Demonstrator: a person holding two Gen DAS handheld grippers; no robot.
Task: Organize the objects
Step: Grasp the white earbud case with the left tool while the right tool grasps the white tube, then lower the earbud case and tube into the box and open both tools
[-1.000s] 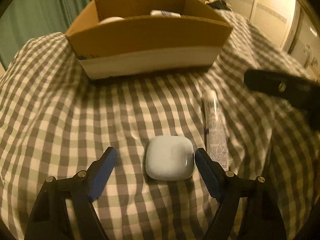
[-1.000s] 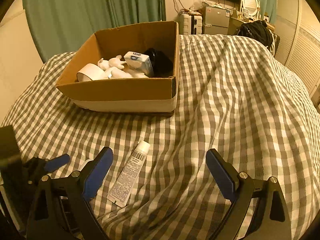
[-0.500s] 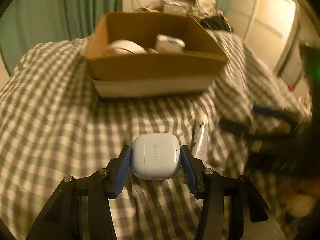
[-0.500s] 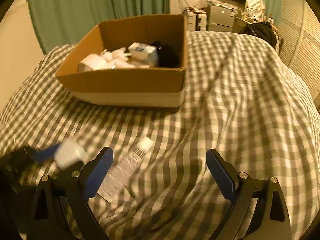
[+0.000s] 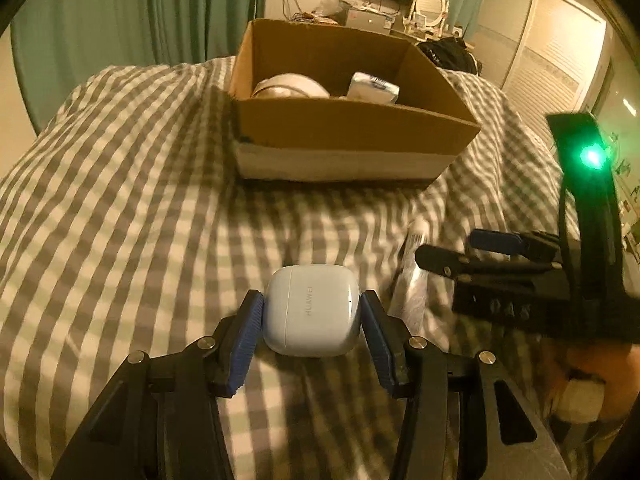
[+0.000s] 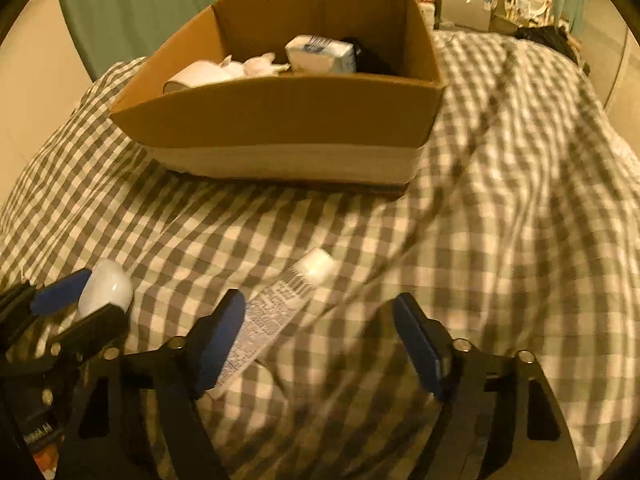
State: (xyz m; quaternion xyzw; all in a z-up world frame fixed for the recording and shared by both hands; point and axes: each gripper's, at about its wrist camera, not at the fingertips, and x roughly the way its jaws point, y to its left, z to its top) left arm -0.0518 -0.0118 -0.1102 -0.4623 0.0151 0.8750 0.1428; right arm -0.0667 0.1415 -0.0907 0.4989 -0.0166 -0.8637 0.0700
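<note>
The left tool (image 5: 312,316) clamps the white rounded earbud case (image 5: 311,314) by its sides, lifted off the checked bed cover (image 5: 120,200) — presumably bound for the brown cardboard box (image 5: 352,120) at twelve o'clock. The right tool (image 6: 320,344), jaws half-wide and just narrowing, hangs over the white printed tube (image 6: 280,312), which lies flat toward its ten o'clock, not yet gripped.

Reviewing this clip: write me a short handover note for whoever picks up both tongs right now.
Left tongs: shut on the white earbud case, lifted off the checked bedspread.
Right tongs: open, jaws have just been closing, astride the lower part of the white tube, which lies on the bedspread; not gripped yet.
Cardboard box ahead already holds a tape roll, a small white carton and other items.
Left: drop the case in the box, grip the tube, box it.
</note>
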